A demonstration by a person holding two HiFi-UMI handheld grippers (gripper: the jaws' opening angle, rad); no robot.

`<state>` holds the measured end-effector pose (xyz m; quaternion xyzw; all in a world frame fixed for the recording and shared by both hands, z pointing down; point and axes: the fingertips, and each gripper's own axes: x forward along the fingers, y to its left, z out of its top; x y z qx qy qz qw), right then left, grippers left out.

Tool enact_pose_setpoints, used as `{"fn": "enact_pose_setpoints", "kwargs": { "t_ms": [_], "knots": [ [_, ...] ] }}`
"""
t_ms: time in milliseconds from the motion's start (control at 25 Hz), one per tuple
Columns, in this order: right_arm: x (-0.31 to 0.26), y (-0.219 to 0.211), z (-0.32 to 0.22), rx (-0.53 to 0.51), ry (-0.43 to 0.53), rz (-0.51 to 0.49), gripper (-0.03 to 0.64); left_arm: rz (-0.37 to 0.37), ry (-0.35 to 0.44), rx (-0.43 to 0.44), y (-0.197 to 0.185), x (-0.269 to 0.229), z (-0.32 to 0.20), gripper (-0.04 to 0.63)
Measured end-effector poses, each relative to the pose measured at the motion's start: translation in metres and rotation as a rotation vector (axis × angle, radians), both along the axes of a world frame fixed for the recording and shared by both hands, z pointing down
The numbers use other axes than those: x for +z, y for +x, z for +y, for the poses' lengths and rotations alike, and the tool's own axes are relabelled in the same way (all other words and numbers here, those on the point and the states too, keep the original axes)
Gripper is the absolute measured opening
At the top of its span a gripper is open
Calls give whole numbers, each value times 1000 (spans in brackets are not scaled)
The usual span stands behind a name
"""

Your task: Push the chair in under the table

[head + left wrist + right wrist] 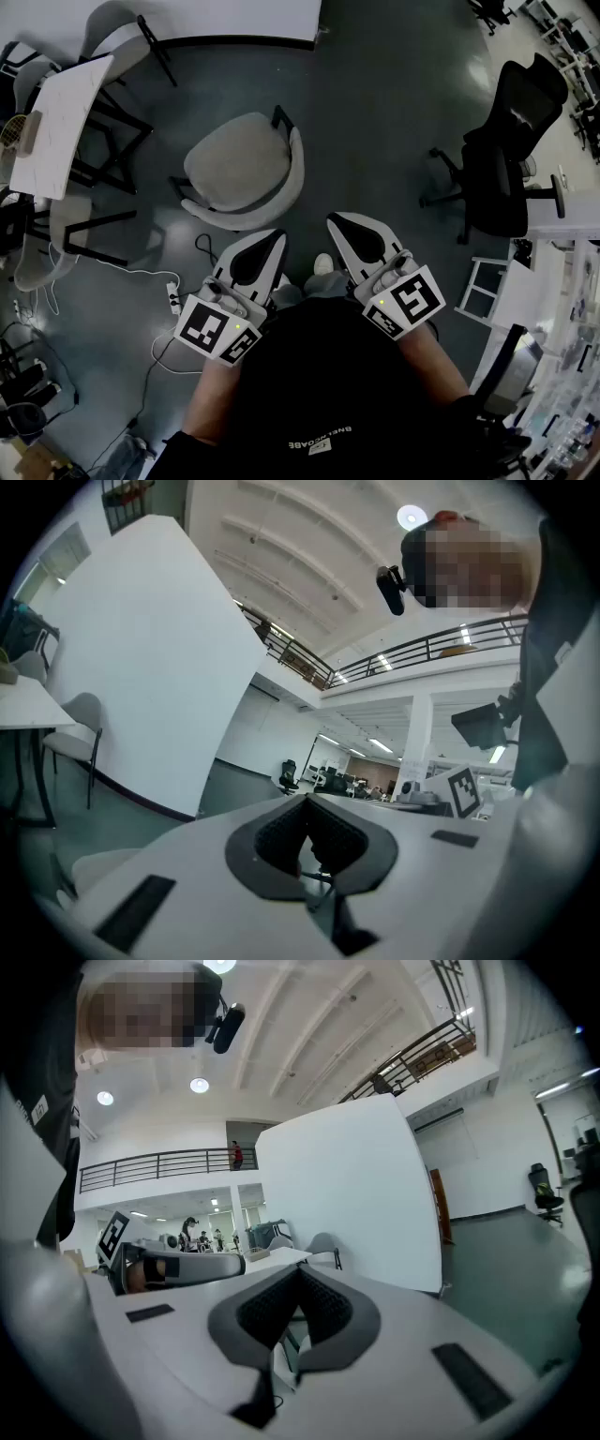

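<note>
A beige shell chair (246, 169) stands alone on the dark floor, to the right of the white table (66, 127) and apart from it. My left gripper (277, 235) and right gripper (333, 221) are side by side just short of the chair, touching nothing. Both are shut and hold nothing. The left gripper view has shut jaws (309, 803), with the table (28, 705) at far left. In the right gripper view the shut jaws (298, 1274) point toward the table (277, 1258). There the left gripper (178, 1265) shows beside mine.
Two more beige chairs (117, 42) (56, 234) sit at the table. A black office chair (502, 159) stands at the right, a white frame (483, 286) below it. A power strip (173, 298) and cables lie on the floor at left. A white partition (234, 19) runs along the back.
</note>
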<state>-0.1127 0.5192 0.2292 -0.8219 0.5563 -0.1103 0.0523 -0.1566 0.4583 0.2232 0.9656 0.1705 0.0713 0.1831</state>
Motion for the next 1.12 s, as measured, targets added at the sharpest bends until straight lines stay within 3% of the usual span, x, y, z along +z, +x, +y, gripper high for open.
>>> {"fn": "enact_pose_setpoints", "kwargs": {
  "t_ms": [280,720,1120],
  "knots": [
    [1,-1,2,-33,-4,15,11,5,-52,-13,5,-2,8,5],
    [7,23,7,-51,7,-8,11,-60,0,-40,17,16,13,5],
    [16,51,22,-114,27,-31,11,-98,19,-137,37,25,31,5]
  ]
}}
